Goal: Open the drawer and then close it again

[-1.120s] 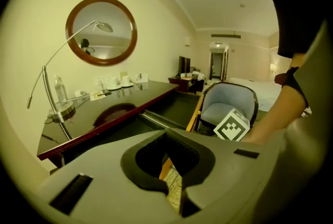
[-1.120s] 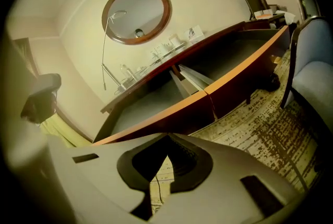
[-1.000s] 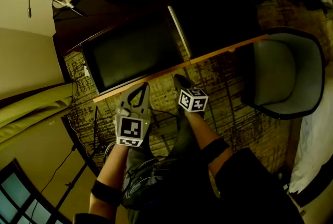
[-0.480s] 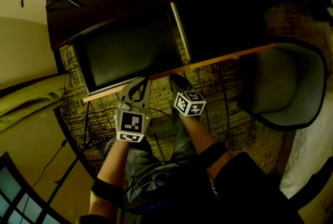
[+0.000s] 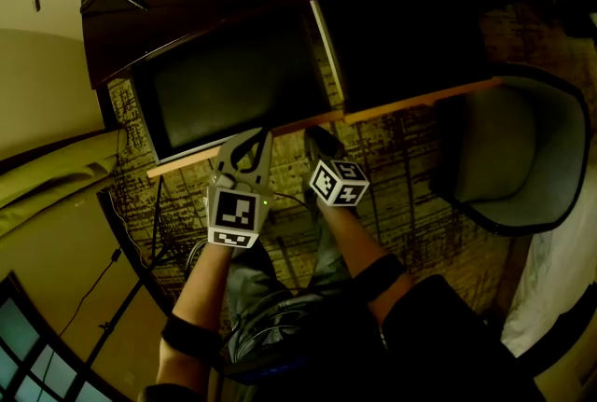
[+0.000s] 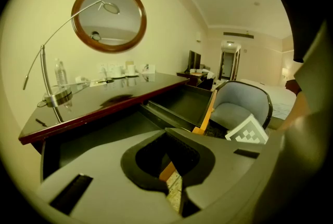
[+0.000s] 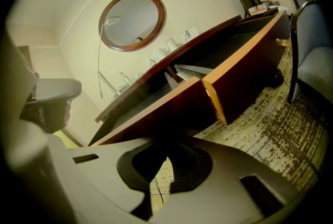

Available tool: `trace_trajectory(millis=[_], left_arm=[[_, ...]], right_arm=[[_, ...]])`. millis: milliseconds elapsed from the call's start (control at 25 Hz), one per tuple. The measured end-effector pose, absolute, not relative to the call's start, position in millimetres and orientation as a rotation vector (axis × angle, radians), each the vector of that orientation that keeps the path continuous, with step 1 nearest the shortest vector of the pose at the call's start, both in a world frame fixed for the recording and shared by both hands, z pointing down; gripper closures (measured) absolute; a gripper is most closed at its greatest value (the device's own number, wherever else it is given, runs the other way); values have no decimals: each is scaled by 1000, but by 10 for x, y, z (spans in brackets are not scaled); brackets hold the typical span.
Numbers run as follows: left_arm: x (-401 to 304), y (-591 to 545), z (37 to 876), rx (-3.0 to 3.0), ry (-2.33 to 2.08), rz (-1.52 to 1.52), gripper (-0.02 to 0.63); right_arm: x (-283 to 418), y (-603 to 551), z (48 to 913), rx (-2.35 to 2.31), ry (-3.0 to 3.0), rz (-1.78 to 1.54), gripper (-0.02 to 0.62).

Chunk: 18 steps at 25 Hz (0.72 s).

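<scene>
Glossy dark wood desk top (image 6: 125, 88), matt drawer (image 5: 233, 88), cloth chair (image 5: 508, 144), rough patterned carpet (image 5: 410, 204)

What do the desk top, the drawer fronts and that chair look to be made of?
Desk top: dark glossy wood or veneer; it shows reflections.
Drawer fronts: reddish-brown wood, with pale raw-looking top edges.
Chair: probably grey upholstery in a dark shell.

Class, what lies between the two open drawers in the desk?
A thin pale side panel separates the left drawer from the right drawer, clearest in the head view.
</scene>
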State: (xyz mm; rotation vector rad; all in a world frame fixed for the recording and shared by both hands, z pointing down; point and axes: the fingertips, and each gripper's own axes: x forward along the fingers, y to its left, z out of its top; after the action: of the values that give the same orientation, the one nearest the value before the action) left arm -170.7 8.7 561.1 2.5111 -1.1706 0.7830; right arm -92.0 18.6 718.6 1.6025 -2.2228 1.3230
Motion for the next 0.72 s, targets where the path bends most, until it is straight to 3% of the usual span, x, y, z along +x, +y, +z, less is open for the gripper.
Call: trace_trajectory(millis=[720], left_arm=[[-1862,-244,5640,2518,-1230,787,612]], right_arm=[[-1112,-643,7150,1724,-2227,1322,600]])
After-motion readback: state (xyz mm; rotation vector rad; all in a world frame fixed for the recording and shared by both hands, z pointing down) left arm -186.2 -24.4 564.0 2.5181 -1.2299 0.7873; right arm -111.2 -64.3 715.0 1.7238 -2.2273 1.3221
